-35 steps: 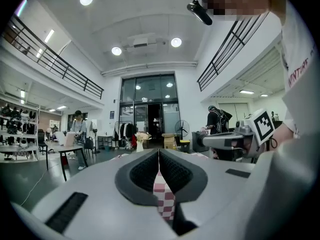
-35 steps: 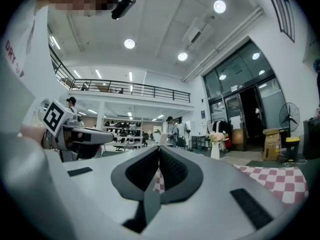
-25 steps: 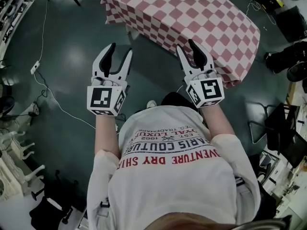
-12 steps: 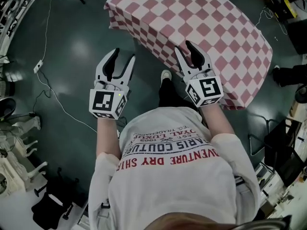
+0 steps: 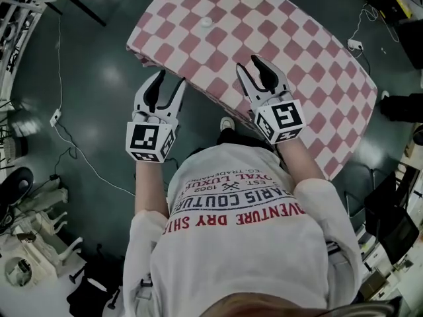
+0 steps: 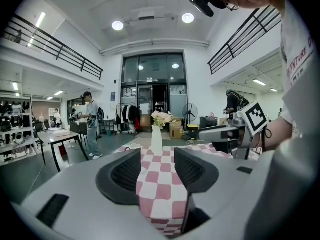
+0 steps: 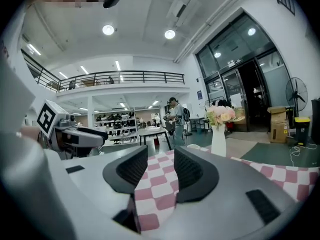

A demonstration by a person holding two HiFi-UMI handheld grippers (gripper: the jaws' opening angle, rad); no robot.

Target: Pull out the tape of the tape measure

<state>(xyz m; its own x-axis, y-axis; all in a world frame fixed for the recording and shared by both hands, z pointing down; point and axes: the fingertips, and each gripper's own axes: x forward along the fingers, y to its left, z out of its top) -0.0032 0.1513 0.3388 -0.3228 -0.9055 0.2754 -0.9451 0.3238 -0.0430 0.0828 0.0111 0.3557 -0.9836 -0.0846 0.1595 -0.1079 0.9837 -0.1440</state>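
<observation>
Tape measure was not surely visible, perhaps the small pale disc [image 5: 207, 22] far up the checked table [image 5: 310, 58], so the left gripper [image 5: 168, 79] and right gripper [image 5: 250, 65] hung empty, jaws apart, presumably ready to reach.

A small, pale, round tape measure [image 5: 207, 22] lies on the pink-checked table [image 5: 310, 65], near its left edge. It is too small to show detail.

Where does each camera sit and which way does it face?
Head view: on the person's head, facing steeply down at checked table; shirt, forearms, left hand-held gripper and right hand-held gripper show.
Left gripper view: on that gripper, along its open jaws toward the vase.
Right gripper view: likewise, jaws open.
Both share vase and table.
</observation>
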